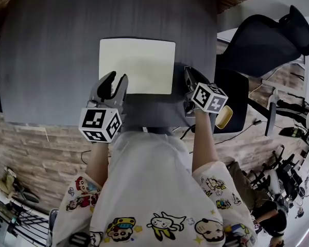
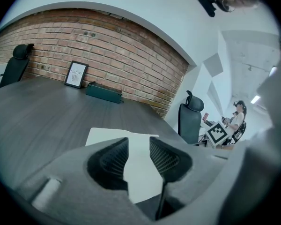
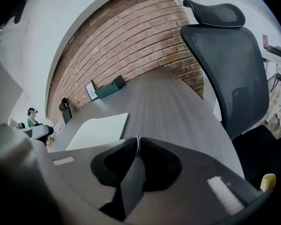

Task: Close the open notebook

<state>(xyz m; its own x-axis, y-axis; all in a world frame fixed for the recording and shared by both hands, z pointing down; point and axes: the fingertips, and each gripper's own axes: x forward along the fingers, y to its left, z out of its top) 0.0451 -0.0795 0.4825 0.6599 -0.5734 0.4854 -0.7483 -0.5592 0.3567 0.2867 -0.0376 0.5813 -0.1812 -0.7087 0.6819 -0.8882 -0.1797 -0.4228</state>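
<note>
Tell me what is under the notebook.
The notebook lies flat on the dark grey table, which shows beside it. The patch of table beneath it is covered, so anything there cannot be seen.

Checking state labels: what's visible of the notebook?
The notebook is a pale cream, blank, paper-like rectangle lying flat, long side across, on the dark grey table near the person. No print or binding shows; a slight kink in its far edge in the left gripper view hints at a centre fold, but open or closed cannot be told. The open left gripper overlaps its near left corner, contact unclear; the shut right gripper sits just off its right edge.
</note>
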